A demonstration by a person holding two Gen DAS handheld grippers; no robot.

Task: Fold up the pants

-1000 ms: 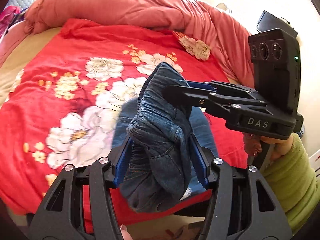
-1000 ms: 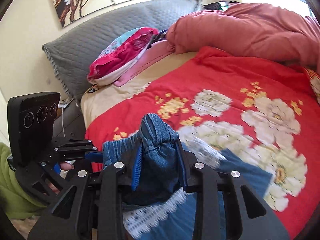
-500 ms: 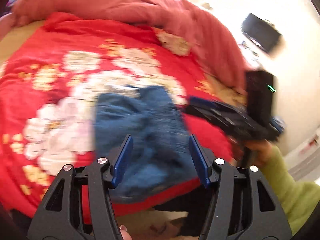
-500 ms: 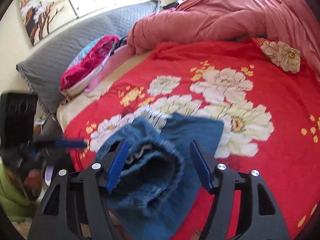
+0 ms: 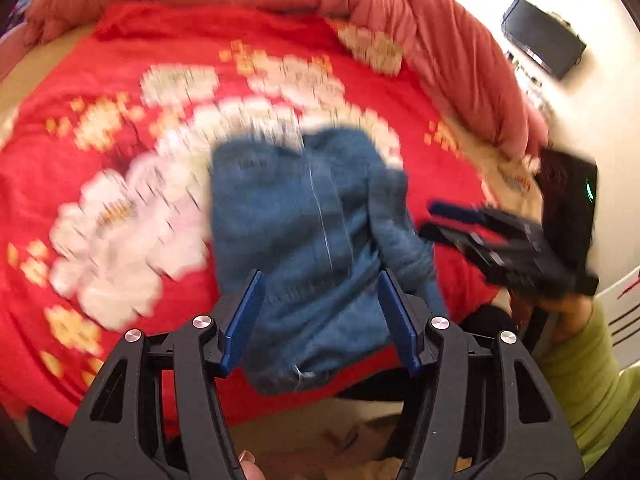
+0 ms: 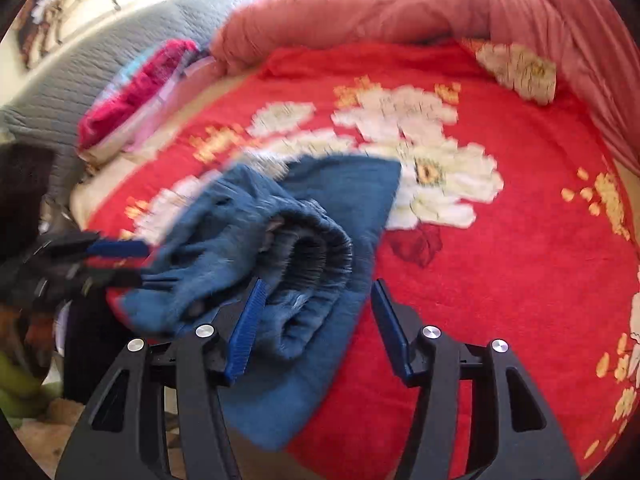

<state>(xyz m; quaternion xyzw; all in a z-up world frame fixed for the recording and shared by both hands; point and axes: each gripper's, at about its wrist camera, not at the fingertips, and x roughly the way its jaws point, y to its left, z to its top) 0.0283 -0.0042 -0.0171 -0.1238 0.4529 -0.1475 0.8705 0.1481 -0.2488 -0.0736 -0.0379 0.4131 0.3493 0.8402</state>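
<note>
Left wrist view shows the small blue denim pants [image 5: 308, 232] lying in a loose heap on the red blanket with white flowers [image 5: 120, 152], near the bed's front edge, part of the cloth drooping over it. In the right wrist view the gathered elastic waistband [image 6: 316, 248] is rolled open and faces the camera, with a flat panel of denim spread beneath and beyond it.

Both tools are released. The left tool [image 5: 320, 320] hangs over the heap with its blue pads spread wide and nothing between them; the right tool [image 6: 316, 328] is likewise spread, one pad just beside the waistband cloth, though blur hides whether it touches.

Judging by the bunching, the denim is soft and limp yet thick enough to hold creases, light, and not slippery. The fold looks rumpled, so it likely needs straightening. A sound hold would be the waistband's two ends, where the elastic gives a firm ridge.

Behind lie a bunched pink quilt [image 6: 400, 4], a grey quilted pillow [image 6: 80, 72] and a magenta bundle [image 6: 136, 88].
</note>
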